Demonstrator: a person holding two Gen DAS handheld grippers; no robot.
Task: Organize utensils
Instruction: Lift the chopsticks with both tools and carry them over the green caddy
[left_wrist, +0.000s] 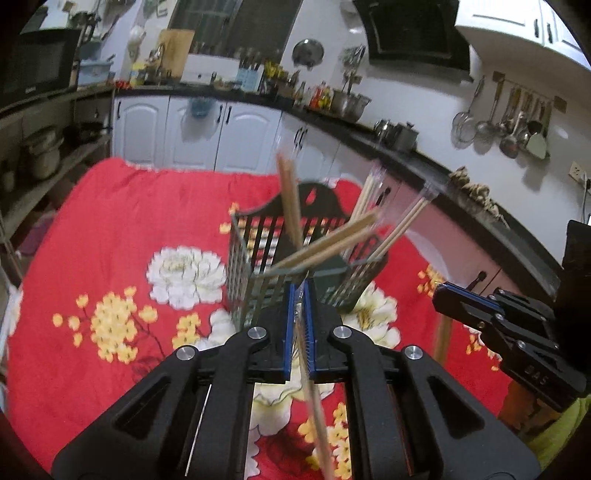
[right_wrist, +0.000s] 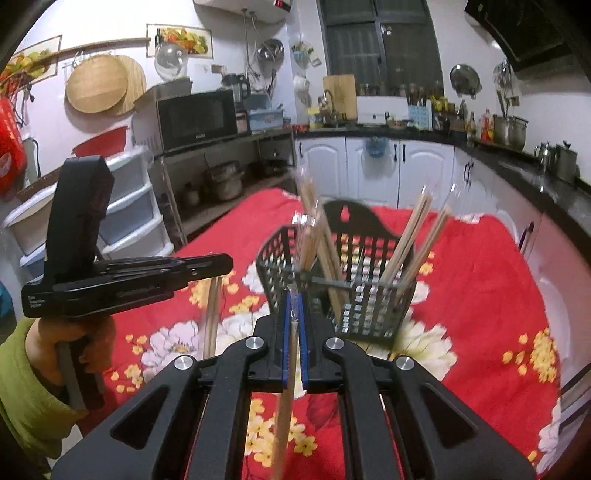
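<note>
A black slotted utensil basket (left_wrist: 240, 266) (right_wrist: 373, 306) stands upright on the red floral tablecloth (left_wrist: 110, 229). Several plastic-wrapped pairs of wooden chopsticks (left_wrist: 325, 247) (right_wrist: 406, 243) lean in it. My left gripper (left_wrist: 301, 286) hovers just in front of the basket, shut on a wrapped chopstick pair (left_wrist: 317, 417) that hangs down below its blue pads. My right gripper (right_wrist: 294, 299) is likewise shut on another wrapped pair (right_wrist: 282, 417). Each gripper shows in the other's view: the right gripper (left_wrist: 439, 295) at the right, the left gripper (right_wrist: 227, 264) at the left, in a hand with a green sleeve.
A dark counter (left_wrist: 424, 158) with pots runs along the right over white cabinets (right_wrist: 376, 170). A shelf with a microwave (right_wrist: 195, 118) and white plastic drawers (right_wrist: 129, 210) stand to the left. Ladles hang on the wall (left_wrist: 513, 122).
</note>
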